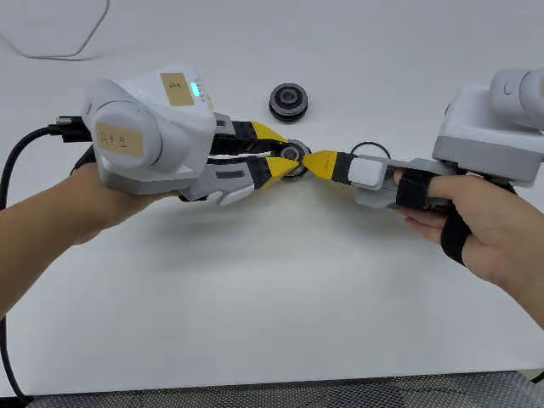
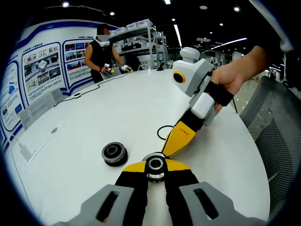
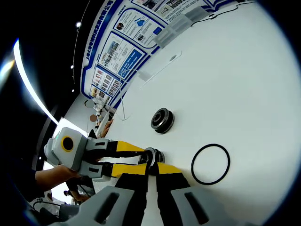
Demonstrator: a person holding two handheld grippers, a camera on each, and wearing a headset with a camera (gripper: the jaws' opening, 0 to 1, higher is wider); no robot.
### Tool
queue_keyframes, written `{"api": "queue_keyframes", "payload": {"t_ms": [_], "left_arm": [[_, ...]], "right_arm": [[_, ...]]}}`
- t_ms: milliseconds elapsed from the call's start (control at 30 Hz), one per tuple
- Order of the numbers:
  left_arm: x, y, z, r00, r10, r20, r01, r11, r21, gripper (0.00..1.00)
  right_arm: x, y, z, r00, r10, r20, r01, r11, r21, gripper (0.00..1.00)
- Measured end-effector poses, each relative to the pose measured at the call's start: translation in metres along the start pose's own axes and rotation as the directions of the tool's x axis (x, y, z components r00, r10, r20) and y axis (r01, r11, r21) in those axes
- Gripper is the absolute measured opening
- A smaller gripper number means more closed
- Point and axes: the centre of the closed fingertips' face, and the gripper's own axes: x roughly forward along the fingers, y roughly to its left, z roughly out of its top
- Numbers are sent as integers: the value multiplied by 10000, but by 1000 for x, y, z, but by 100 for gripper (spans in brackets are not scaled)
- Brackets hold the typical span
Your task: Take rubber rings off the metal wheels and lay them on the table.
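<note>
My left gripper [image 1: 291, 160] is shut on a small metal wheel [image 1: 296, 153], which sits between its yellow jaws in the left gripper view [image 2: 155, 168]. My right gripper [image 1: 309, 161] comes in from the right, its jaws shut and their yellow tips against the wheel's rim [image 3: 153, 155]. I cannot tell whether they pinch anything. A second wheel [image 1: 289, 101] with a black rubber ring on it lies flat further back [image 2: 114, 153]. One loose black rubber ring [image 3: 210, 163] lies on the white table, half hidden behind the right gripper in the head view [image 1: 371, 147].
The white table [image 1: 272, 289] is bare in front of the grippers. A black cable [image 1: 10, 170] runs from the left gripper off the left edge, and a thin grey wire [image 1: 59, 53] lies at the far left. A person [image 2: 101, 52] stands far back.
</note>
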Motion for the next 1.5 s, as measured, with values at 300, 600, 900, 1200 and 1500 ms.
{"api": "queue_keyframes", "payload": {"t_ms": [300, 600, 900, 1200, 1500], "left_arm": [[0, 0, 0, 10000, 4, 10, -4, 10000, -4, 12], [0, 0, 0, 10000, 12, 18, -12, 10000, 8, 12], [-1, 0, 0, 10000, 21, 5, -21, 10000, 54, 12], [-1, 0, 0, 10000, 16, 31, -16, 10000, 46, 12], [-1, 0, 0, 10000, 21, 35, -21, 10000, 57, 12]], "right_arm": [[0, 0, 1, 9984, -561, 5, 561, 9967, -590, 5], [-1, 0, 2, 9949, -1007, 81, 1010, 9897, -1017, 3], [-1, -2, 3, 9918, -1281, -1, 1275, 9874, -941, 2], [-1, -3, 3, 9891, -1451, -237, 1444, 9891, -273, 1], [-3, 0, 3, 9933, -1136, -200, 1140, 9932, 219, 0]]}}
